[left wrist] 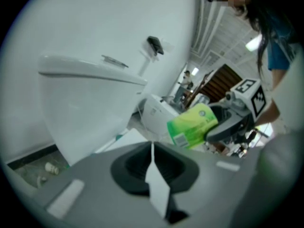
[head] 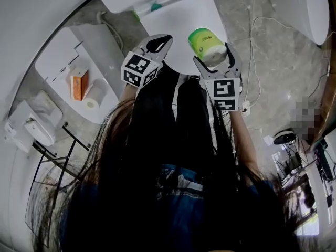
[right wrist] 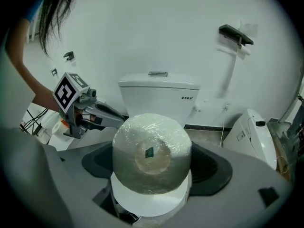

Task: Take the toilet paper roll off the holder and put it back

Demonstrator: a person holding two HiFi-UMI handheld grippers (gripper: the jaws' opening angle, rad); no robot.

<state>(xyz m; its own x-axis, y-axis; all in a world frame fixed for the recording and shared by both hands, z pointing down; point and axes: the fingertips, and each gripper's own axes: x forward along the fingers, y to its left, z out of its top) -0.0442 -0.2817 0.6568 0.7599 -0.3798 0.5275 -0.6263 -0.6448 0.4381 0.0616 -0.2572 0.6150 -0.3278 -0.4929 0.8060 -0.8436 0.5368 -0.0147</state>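
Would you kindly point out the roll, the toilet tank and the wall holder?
Roll (right wrist: pixel 152 156): right gripper view, wrapped end face.
Tank (right wrist: pixel 159 99): right gripper view, front wall.
Holder (right wrist: pixel 235 33): right gripper view, dark top bar.

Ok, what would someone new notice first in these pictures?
The green-wrapped toilet paper roll stands out, clamped in the right claw by the white toilet. The left claw beside it is shut on nothing. On the wall right of the toilet, the dark holder has no roll.

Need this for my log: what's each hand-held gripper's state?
Left hand-held gripper: closed, empty.
Right hand-held gripper: closed on the toilet paper roll.
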